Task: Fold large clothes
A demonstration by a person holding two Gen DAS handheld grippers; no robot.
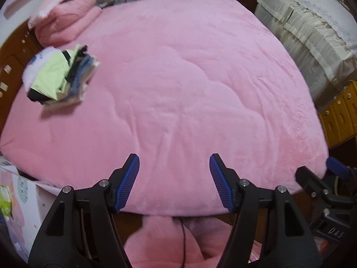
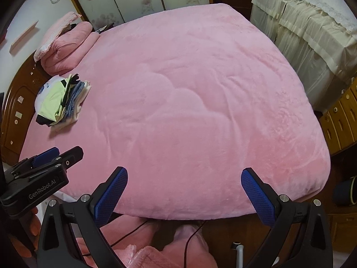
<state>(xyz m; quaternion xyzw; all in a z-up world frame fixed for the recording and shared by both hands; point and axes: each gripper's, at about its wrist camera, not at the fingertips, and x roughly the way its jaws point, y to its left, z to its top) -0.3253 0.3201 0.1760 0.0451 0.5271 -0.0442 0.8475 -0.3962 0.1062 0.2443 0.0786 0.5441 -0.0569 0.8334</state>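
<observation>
A stack of folded clothes (image 1: pixel 60 78), pale green, denim and white, lies at the left side of a bed covered by a pink fleece blanket (image 1: pixel 178 84). The stack also shows in the right wrist view (image 2: pixel 62 100), on the same blanket (image 2: pixel 189 100). My left gripper (image 1: pixel 174 159) is open and empty over the bed's near edge. My right gripper (image 2: pixel 184 173) is open and empty over the same edge. The right gripper shows at the right edge of the left wrist view (image 1: pixel 334 167); the left one shows at the left of the right wrist view (image 2: pixel 55 154).
A folded pink quilt (image 1: pixel 67 20) with a pillow lies at the bed's far left corner. A cream-covered cabinet (image 1: pixel 312 33) stands to the right, yellow wooden drawers (image 1: pixel 343 116) beside it. A wooden headboard (image 2: pixel 17 102) runs along the left. Pink fabric (image 2: pixel 156 245) and cables lie below the near edge.
</observation>
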